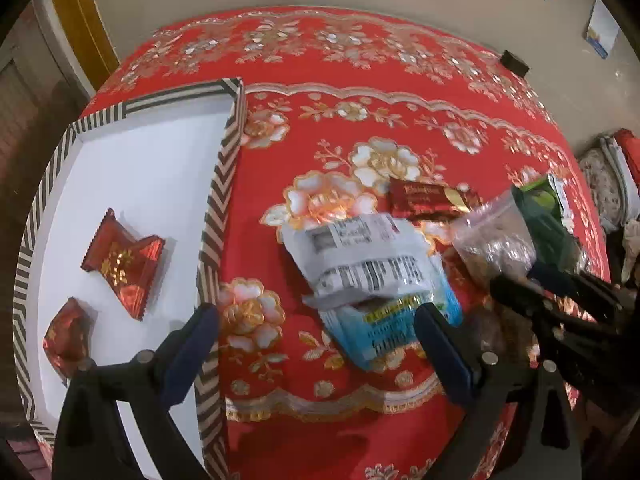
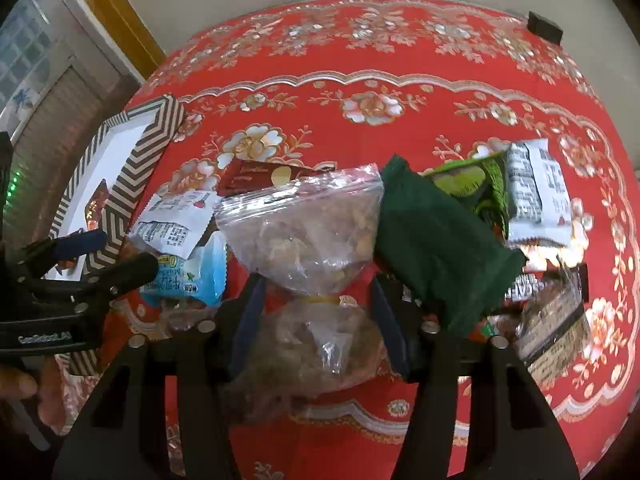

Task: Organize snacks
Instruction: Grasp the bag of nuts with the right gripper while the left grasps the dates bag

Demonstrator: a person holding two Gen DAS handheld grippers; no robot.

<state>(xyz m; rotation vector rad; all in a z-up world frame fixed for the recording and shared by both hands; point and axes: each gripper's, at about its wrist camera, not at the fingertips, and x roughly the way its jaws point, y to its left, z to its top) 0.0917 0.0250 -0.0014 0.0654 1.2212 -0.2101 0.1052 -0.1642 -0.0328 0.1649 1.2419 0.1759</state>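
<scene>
A striped tray (image 1: 224, 184) with a white floor stands at the left on the red flowered tablecloth (image 1: 360, 120). Two red candy packets (image 1: 124, 260) lie in it. My left gripper (image 1: 318, 332) is open beside the tray's right wall, and a blue packet (image 1: 384, 324) under a white barcode packet (image 1: 360, 256) sits near its right finger. My right gripper (image 2: 318, 312) straddles a clear bag of snacks (image 2: 312, 232) at its banded waist, with both pads against the plastic. A dark green pouch (image 2: 436, 248) lies just right of it.
More snacks crowd the cloth: a dark red packet (image 2: 256, 176), a light green packet (image 2: 468, 184), a white packet (image 2: 536, 196) and a black-edged clear packet (image 2: 556, 312). A small black box (image 2: 544, 26) sits at the table's far edge. A hand (image 2: 24, 384) holds the left gripper.
</scene>
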